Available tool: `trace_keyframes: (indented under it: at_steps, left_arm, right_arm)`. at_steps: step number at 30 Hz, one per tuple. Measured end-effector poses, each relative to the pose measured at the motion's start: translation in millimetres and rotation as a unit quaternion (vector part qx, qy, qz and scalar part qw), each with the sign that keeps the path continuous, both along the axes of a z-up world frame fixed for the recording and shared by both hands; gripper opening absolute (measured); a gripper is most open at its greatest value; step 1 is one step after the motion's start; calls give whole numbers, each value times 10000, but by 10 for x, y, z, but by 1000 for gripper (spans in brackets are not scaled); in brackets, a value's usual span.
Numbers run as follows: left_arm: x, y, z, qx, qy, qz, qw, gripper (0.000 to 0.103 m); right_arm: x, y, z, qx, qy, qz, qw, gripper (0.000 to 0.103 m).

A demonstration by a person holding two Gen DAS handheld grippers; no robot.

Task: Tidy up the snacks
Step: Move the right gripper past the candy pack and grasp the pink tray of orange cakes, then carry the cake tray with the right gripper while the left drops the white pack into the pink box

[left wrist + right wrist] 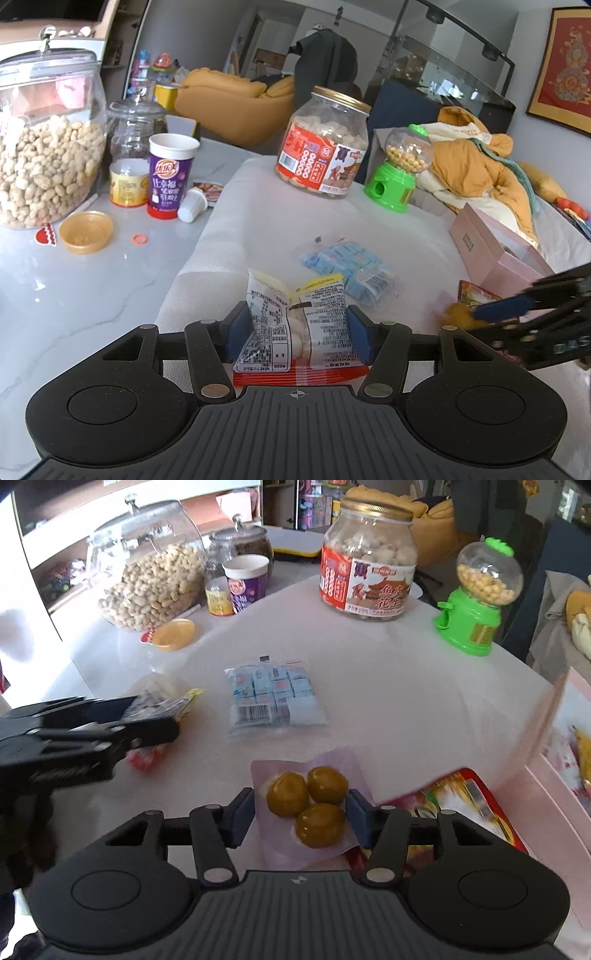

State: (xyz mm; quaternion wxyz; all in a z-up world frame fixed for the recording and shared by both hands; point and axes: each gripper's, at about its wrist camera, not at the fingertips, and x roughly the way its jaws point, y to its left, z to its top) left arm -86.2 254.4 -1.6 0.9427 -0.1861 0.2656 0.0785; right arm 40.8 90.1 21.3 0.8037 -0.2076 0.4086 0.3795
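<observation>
Left gripper [297,334] clamps a white printed snack packet [295,325], pads tight on both sides. Right gripper [300,814] sits narrow around a clear pouch of three yellow balls [308,805]; pad contact unclear. Just ahead: blue candy bag [275,698]. Right of it: pink box [554,775]. Far: peanut jar [369,561], green dispenser [476,602].
</observation>
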Motion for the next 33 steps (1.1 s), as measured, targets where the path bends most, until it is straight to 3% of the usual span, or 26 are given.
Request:
trace_keyframes:
  at_steps: [7, 8, 10, 16, 17, 18, 19, 21, 22, 27, 30, 31, 33]
  left_arm:
    - [-19, -18, 21, -11, -39, -64, 10000, 61]
    - [-38, -45, 39, -9, -63, -86, 9999, 61]
    - [-67, -170, 86, 33, -89, -304, 9995, 60]
    - [-31, -847, 256, 372, -81, -1326, 9904, 60]
    - [-18, -915, 273, 410, -65, -1365, 9898, 60]
    - [0, -964, 286, 437, -35, -1360, 9897, 60]
    - [19, -1002, 295, 449, 4, -1325, 9902, 60]
    - [69, -1042, 302, 447, 115, -1245, 9911, 60]
    - [88, -1054, 305, 454, 176, -1221, 9913, 60]
    - [126, -1214, 335, 599, 400, -1375, 9879, 60]
    - [152, -1371, 352, 718, 508, -1570, 9837, 60]
    - [160, -1415, 351, 737, 534, -1634, 9824, 60]
    - [169, -1519, 350, 790, 563, -1773, 9794, 60]
  right_arm:
    - [-79, -467, 135, 180, 1, -408, 9990, 53]
    - [-91, -555, 166, 230, 3, -491, 9985, 49]
    - [-152, -755, 250, 342, -45, -644, 9973, 29]
    - [-316, -1381, 452, 637, -447, -1084, 9911, 28]
    - [-325, -1458, 443, 647, -493, -1152, 9900, 29]
    - [-349, -1515, 421, 629, -563, -1222, 9889, 38]
    - [-380, -1555, 377, 591, -633, -1260, 9883, 58]
    - [-422, -1573, 280, 584, -693, -1284, 9876, 84]
    - [-441, -1573, 215, 633, -696, -1315, 9868, 87]
    - [-353, -1374, -180, 445, -518, -1437, 9873, 87]
    - [-210, -1375, -327, 342, -547, -1794, 9817, 96]
    - [-166, -1429, -339, 449, -390, -1850, 9809, 93]
    - [-178, -1536, -305, 588, -314, -1882, 9799, 77]
